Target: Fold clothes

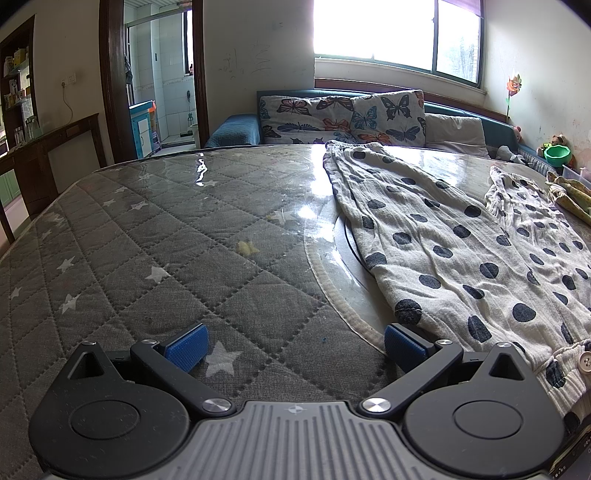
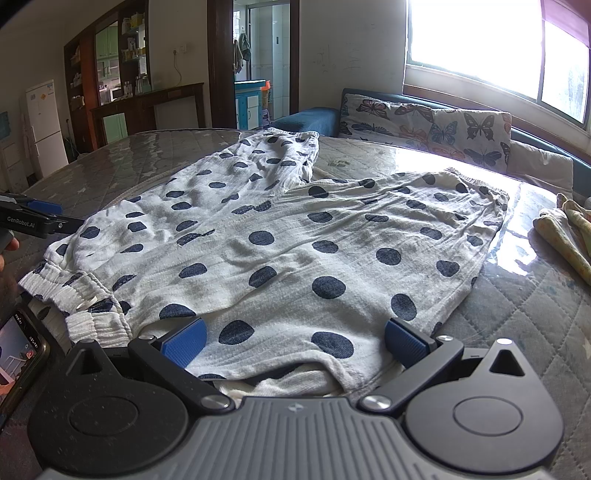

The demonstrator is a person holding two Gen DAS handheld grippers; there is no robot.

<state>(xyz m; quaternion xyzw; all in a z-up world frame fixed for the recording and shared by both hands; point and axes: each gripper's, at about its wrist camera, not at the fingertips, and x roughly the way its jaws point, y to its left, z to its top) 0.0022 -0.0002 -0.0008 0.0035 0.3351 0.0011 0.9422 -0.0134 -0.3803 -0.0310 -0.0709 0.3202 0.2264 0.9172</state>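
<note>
A grey quilted tabletop under clear film carries white polka-dot trousers, spread flat across its middle, waistband near. The right tool hovers over their near edge, jaws wide apart. The left tool, also spread wide, hangs over bare quilting left of them.

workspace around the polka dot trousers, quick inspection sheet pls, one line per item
surface: quilted grey star-print table cover under a glossy clear sheet.
job's things: white polka dot trousers spread flat, legs pointing away, elastic waistband near.
clutter: yellowish cloth at the right edge; phone at the near left.
grippers: left gripper over the bare cover, jaws open, empty; right gripper over the trousers' near edge, jaws open.
cables: nothing seen on the table.
surroundings: butterfly cushions on a sofa, bright window.
</note>
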